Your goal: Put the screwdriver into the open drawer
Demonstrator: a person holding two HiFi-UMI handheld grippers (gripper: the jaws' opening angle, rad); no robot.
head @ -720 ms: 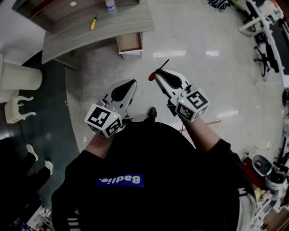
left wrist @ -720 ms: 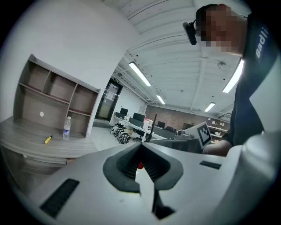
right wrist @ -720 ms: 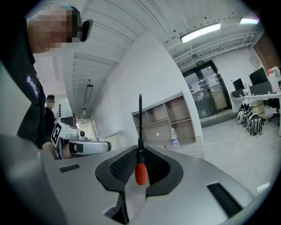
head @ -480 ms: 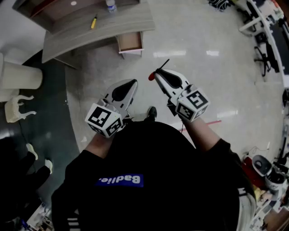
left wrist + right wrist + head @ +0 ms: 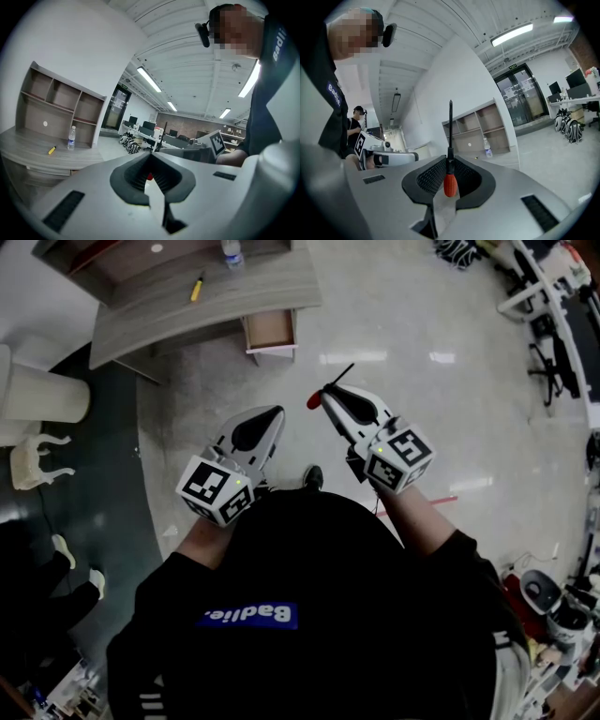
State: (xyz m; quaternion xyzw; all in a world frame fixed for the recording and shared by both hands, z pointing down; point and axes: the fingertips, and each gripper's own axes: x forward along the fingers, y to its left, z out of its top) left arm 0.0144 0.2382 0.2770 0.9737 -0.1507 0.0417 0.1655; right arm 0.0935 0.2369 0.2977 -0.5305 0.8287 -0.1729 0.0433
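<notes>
almost nothing has moved: the left gripper [image 5: 272, 414] and right gripper [image 5: 327, 396] sit in the same mid-frame spots, and the desk [image 5: 187, 310] at upper left has only crept a touch. the right gripper is clamped on the screwdriver [image 5: 315, 399], red handle between the pads, shaft poking past the tips. the left gripper's jaws are together, holding nothing. the open drawer [image 5: 270, 329] is at top centre, well apart from the screwdriver.

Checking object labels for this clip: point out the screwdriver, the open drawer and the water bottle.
screwdriver [image 5: 449, 184]: right gripper view, red handle.
open drawer [image 5: 270, 328]: head view, bare bottom.
water bottle [image 5: 71, 139]: left gripper view, its body.
</notes>
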